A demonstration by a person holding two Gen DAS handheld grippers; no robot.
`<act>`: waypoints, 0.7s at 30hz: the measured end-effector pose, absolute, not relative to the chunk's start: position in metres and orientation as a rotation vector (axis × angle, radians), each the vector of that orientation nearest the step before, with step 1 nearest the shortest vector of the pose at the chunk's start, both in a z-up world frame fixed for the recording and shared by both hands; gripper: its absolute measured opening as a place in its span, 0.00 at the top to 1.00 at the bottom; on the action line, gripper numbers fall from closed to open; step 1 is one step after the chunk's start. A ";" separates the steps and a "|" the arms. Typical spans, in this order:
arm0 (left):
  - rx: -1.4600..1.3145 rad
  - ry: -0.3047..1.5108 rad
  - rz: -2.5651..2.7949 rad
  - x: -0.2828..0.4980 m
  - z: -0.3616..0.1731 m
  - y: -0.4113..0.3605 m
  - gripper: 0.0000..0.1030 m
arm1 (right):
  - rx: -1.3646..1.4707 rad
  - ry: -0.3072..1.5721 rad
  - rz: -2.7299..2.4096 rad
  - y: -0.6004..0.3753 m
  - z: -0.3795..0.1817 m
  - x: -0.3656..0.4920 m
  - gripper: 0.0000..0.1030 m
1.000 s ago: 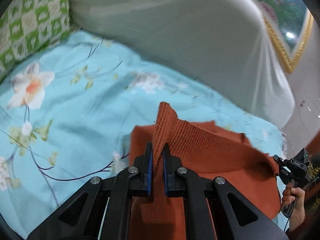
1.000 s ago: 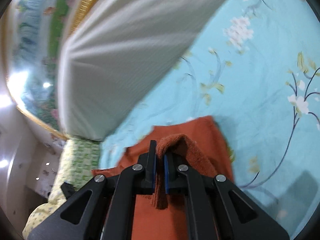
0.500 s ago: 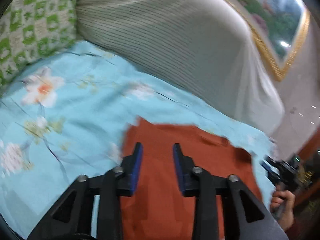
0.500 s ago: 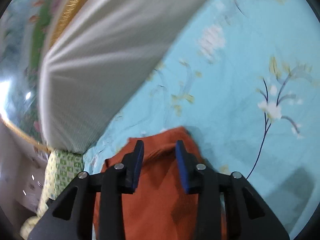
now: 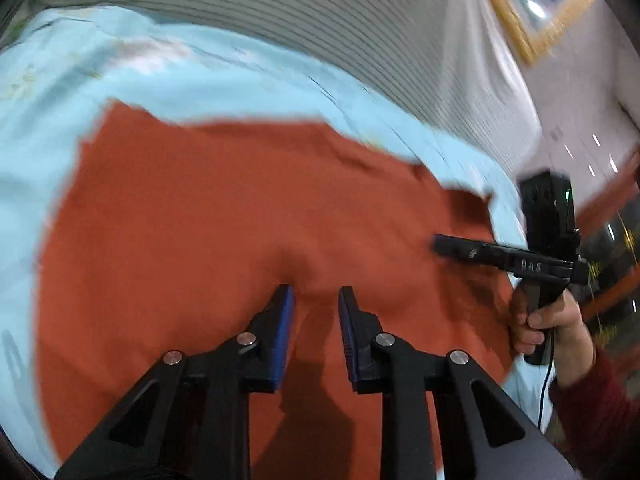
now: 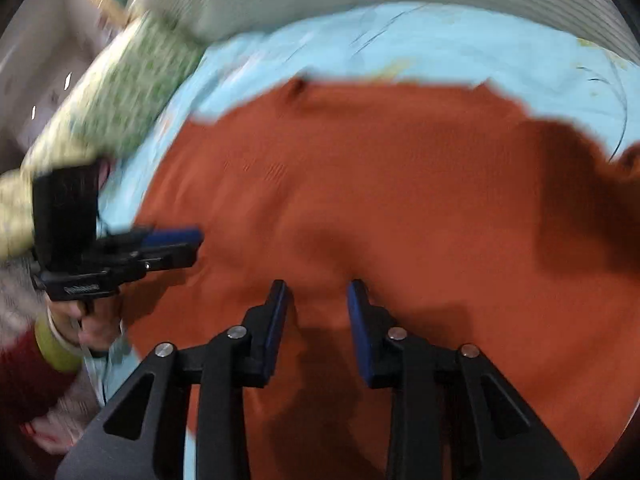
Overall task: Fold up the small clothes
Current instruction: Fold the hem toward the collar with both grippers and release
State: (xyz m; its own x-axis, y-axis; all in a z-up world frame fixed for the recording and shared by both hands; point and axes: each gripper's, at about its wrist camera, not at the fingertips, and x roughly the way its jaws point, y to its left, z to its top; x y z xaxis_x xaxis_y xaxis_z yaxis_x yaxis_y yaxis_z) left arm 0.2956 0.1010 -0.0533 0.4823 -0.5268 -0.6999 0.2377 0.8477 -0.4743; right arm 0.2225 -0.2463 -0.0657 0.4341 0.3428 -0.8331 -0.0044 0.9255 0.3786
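Legible text: pale lettering "DAS", blurred, on the side of the right tool. Left tool's side label unreadable.

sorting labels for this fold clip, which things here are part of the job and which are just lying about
Part of the job:
- orange knit garment, lying on the sheet
- left gripper, open above it
- right gripper, open above it

Just lying about:
- blue floral sheet
- green patterned pillow
- white striped cushion
- gold-framed picture
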 end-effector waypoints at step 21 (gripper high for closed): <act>-0.540 0.779 -0.342 0.153 -0.027 0.143 0.46 | 0.505 0.738 -0.086 -0.296 -0.003 0.037 0.45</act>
